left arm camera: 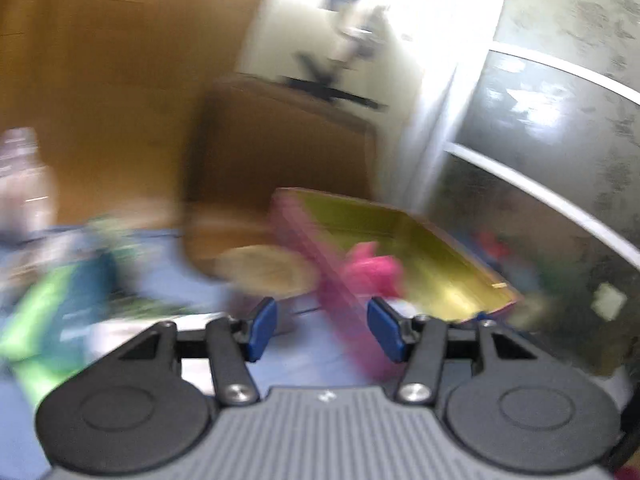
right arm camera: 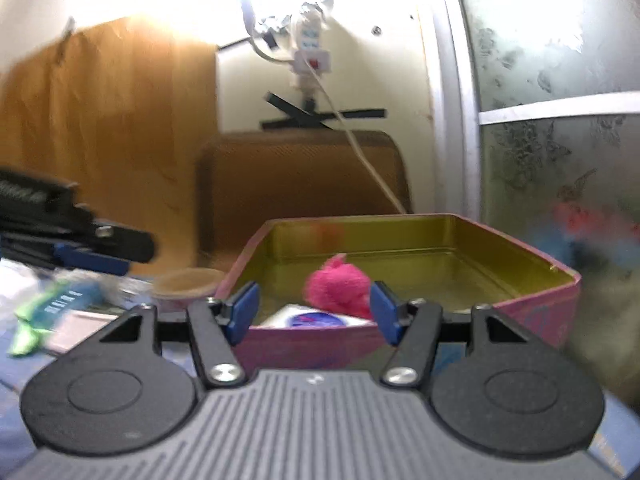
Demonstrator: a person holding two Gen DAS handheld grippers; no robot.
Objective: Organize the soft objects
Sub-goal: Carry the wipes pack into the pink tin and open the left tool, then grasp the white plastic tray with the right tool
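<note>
A brown padded panel (right arm camera: 100, 120) fills the upper left of the right wrist view, with a frosted window (right arm camera: 560, 120) down the right side. Below them, in the middle of the frame, sits an open tin box (right arm camera: 532, 304), pink outside and gold inside. A pink soft toy (right arm camera: 338, 286) lies inside the box near its front wall, just beside a white packet with a blue label (right arm camera: 310, 319), also in the box.

At lower left of that view, a green and blue packet (right arm camera: 56, 300) lies on the blue table cover (right arm camera: 24, 368). A small round tub (right arm camera: 188, 282) stands just left of the box.

The right gripper (right arm camera: 314, 306) fills the bottom of its frame, jaws apart with nothing between the pads; box and toy show beyond the gap. The left gripper (left arm camera: 322, 330) in its own blurred view also stands partly open and empty, with the box's pink wall streaked behind the gap. It also appears at the left edge of the right wrist view.
</note>
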